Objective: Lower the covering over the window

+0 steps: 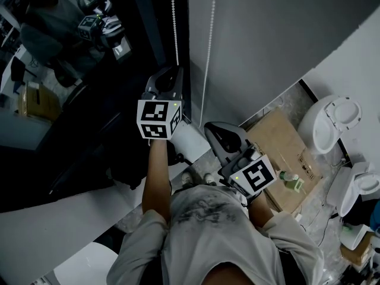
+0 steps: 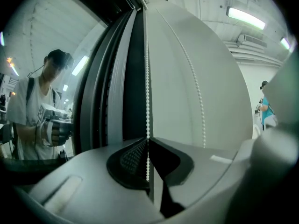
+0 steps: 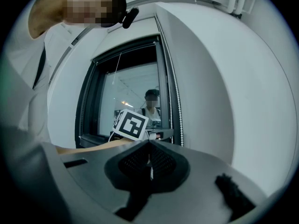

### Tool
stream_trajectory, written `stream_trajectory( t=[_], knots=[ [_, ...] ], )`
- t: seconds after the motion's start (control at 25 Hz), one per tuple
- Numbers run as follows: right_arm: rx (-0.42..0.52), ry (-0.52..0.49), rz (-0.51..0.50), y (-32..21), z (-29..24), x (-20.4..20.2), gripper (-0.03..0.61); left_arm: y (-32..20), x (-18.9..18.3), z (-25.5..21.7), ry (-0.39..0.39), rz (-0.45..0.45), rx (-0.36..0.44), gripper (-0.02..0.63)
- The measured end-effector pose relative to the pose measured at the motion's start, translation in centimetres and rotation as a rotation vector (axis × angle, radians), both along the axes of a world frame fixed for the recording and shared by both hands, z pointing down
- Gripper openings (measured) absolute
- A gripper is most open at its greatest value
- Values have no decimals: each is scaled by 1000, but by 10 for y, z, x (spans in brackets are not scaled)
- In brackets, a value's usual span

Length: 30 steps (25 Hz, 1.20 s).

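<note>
**Inspector:** Two strands of bead chain (image 1: 174, 22) hang at the right edge of the window frame (image 3: 161, 87). Which one is in hand?

**Assistant:** The strand nearer the glass. The left gripper (image 2: 148, 141) is clamped on it, and the chain runs straight down between the pads. The gripper is held level, raised in front of the frame. The other strand (image 2: 198, 92) hangs free just beside it, against the wall (image 1: 285, 28).

**Inspector:** And the right gripper (image 3: 149, 146)?

**Assistant:** It sits lower and short of the window, jaws together. A pale sliver shows between its pads. I cannot identify it, and I see nothing held.

**Inspector:** Where is the covering itself?

**Assistant:** No blind fabric shows over the window glass (image 3: 131, 97), which reads bare and dark and reflects the person. I judge the blind to be rolled up above the views.

**Inspector:** Which step is in hand?

**Assistant:** The grip is taken and the pull is not yet made. In my judgement the next move is a steady downward draw on the gripped strand. It should stay in line with the chain so the beads do not slip the pads. If the blind does not come down, the other strand is the one to pull.

**Inspector:** What of the room?

**Assistant:** Plain grey wall, flattened cardboard (image 1: 279, 141) on the floor (image 1: 285, 103), white moulded units (image 1: 329, 120) beside it, and strip lights (image 2: 243, 17) overhead
</note>
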State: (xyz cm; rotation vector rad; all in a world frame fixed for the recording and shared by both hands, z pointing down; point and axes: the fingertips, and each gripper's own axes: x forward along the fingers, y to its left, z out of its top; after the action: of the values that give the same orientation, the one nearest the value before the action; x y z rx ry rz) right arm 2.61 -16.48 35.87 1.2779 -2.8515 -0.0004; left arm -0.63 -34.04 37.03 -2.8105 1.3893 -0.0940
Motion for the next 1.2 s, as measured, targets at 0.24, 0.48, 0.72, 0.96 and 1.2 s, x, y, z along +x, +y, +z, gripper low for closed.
stream_trajectory(
  t=[0.24, 0.48, 0.72, 0.96, 1.2],
  knots=[
    [5, -9, -11, 2, -2, 1, 13, 23, 3, -5, 10, 78, -1, 18],
    [44, -11, -27, 1, -21, -1, 12, 55, 5, -3, 0, 131, -3, 17],
    [138, -22, -50, -3, -44, -7, 12, 83, 1, -3, 18, 161, -3, 17],
    [208, -21, -56, -14, -66, -10, 14, 106, -1, 0, 1, 187, -2, 17],
    [211, -46, -80, -23, -74, -17, 14, 128, 0, 5, 25, 218, -14, 17]
  ],
)
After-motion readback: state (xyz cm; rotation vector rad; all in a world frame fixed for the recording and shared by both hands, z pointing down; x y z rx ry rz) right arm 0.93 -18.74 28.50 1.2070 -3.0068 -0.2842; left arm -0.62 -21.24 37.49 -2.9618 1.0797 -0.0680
